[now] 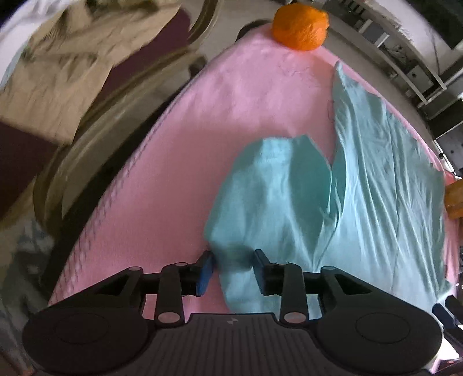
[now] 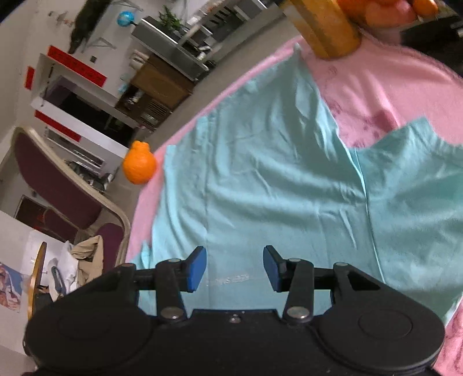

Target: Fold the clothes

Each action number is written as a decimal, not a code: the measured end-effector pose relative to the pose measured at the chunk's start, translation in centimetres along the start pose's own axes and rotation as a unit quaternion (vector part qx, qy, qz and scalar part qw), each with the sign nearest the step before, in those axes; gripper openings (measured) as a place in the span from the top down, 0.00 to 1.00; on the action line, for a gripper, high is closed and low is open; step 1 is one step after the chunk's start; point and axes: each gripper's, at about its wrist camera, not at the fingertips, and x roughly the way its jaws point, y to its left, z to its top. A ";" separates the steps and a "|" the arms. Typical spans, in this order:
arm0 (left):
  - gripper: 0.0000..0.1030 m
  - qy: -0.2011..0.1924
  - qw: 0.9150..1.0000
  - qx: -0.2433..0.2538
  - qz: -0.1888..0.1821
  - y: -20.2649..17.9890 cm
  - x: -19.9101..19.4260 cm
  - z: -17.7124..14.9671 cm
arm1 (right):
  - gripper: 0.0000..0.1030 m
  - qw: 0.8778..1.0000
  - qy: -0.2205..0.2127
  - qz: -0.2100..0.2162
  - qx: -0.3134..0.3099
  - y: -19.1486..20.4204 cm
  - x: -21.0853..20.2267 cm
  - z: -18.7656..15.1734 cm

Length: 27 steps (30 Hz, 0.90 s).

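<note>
teal garment (image 2: 275, 185) — pink cloth (image 1: 231, 115), orange (image 1: 301, 27)

We've got a light teal garment (image 1: 376, 179) spread on the pink cover, filling the right half of the left wrist frame. It's wrinkled, with diagonal creases running through it. One part is folded over into a rounded lobe at lower centre. In the right wrist frame it (image 2: 275, 179) fills the middle, mostly flat, a seam line running down its left side.
</note>
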 end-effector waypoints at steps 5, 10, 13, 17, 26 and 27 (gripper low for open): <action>0.77 -0.008 0.993 -0.095 -0.068 2.2 0.1 1.0 | 0.58 1.000 0.009 -0.019 0.001 -0.5 0.4 -0.6; 1.00 -0.105 0.991 -0.014 -0.082 -1.4 -2.9 0.6 | 0.58 1.000 0.003 -0.024 0.018 -1.1 0.0 -0.6; 1.00 -0.128 0.983 0.110 -0.073 -7.0 -2.7 -1.0 | 0.58 0.999 -0.002 -0.031 0.024 -1.3 -0.1 -0.6; 0.89 -0.114 0.956 0.259 -0.079 -13.6 -1.6 -4.1 | 0.58 0.999 -0.005 -0.034 0.032 -1.6 -0.4 -0.6; 0.69 -0.167 0.967 0.137 -0.132 -9.3 -5.7 -2.2 | 0.58 0.997 -0.034 -0.014 0.061 -2.0 -2.3 -0.1; 0.69 -0.154 0.968 0.143 -0.137 -9.7 -5.3 -2.2 | 0.58 0.997 -0.036 -0.011 0.062 -2.0 -2.5 -0.1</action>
